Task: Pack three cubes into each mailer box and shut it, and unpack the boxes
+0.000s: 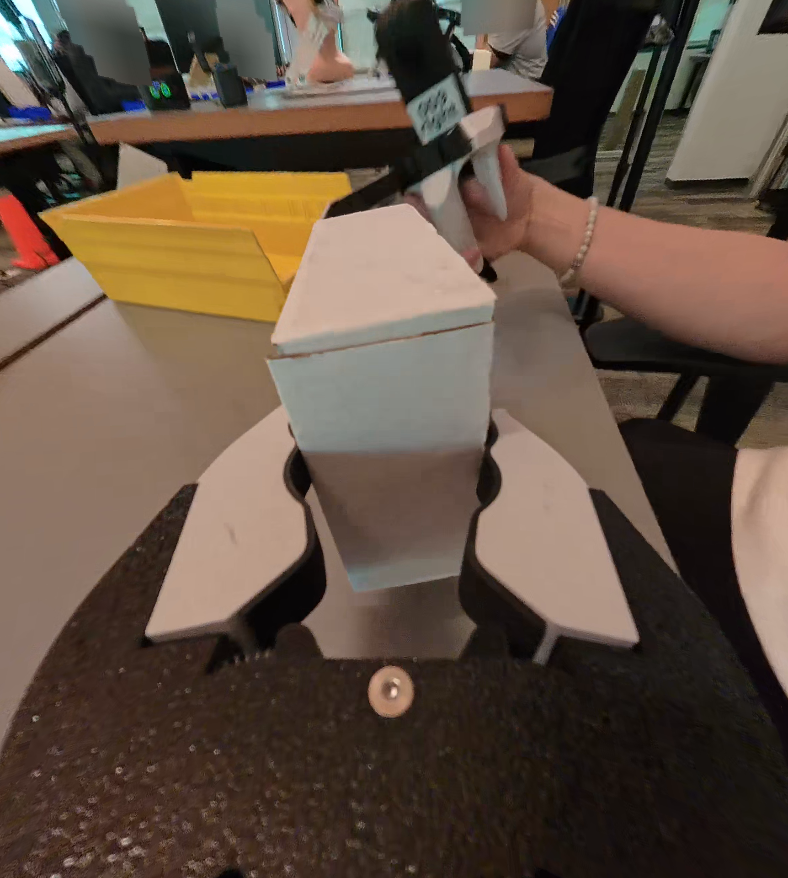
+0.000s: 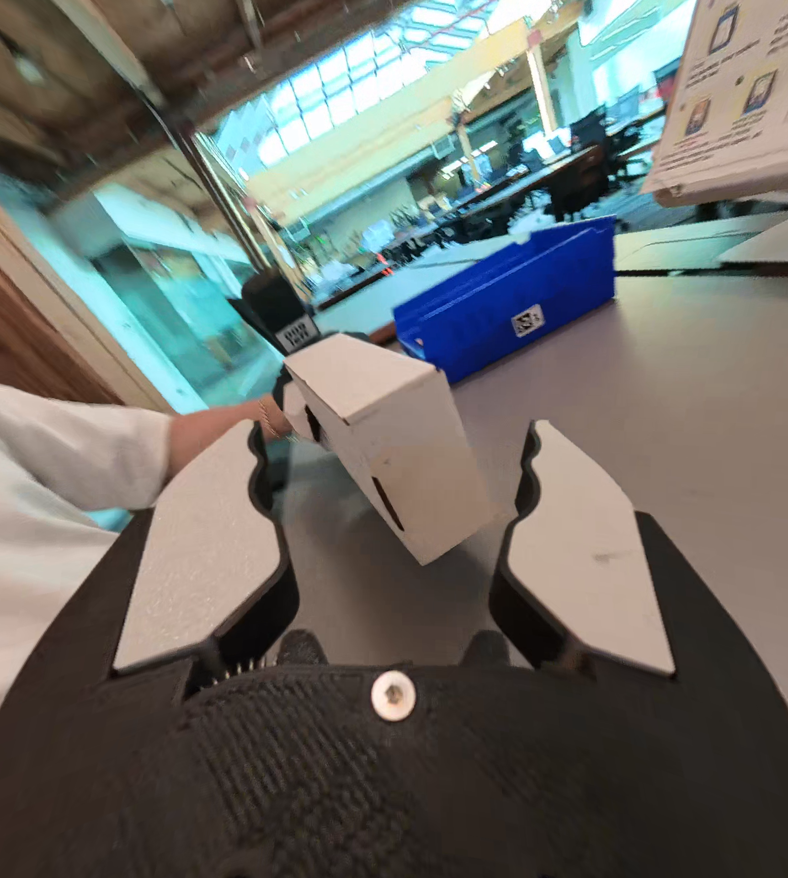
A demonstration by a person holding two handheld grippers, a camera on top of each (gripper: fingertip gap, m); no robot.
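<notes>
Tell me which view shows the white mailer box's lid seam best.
The left wrist view: the white mailer box sits between the left gripper fingers, lid seam facing the camera. The right wrist view shows its slotted end and top, tilted and blurred.

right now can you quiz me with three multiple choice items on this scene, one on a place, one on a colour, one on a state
1. Where is the white mailer box?
A. in the yellow bin
B. between the left tongs
C. on the floor

2. What colour is the bin in the right wrist view?
A. blue
B. green
C. red

3. How is the box lid?
A. torn off
B. standing open
C. shut

Answers:
1 B, the left tongs clamp its sides.
2 A, it is plainly blue; the yellow bin shows in the left view.
3 C, the lid lies flat on top.
</notes>
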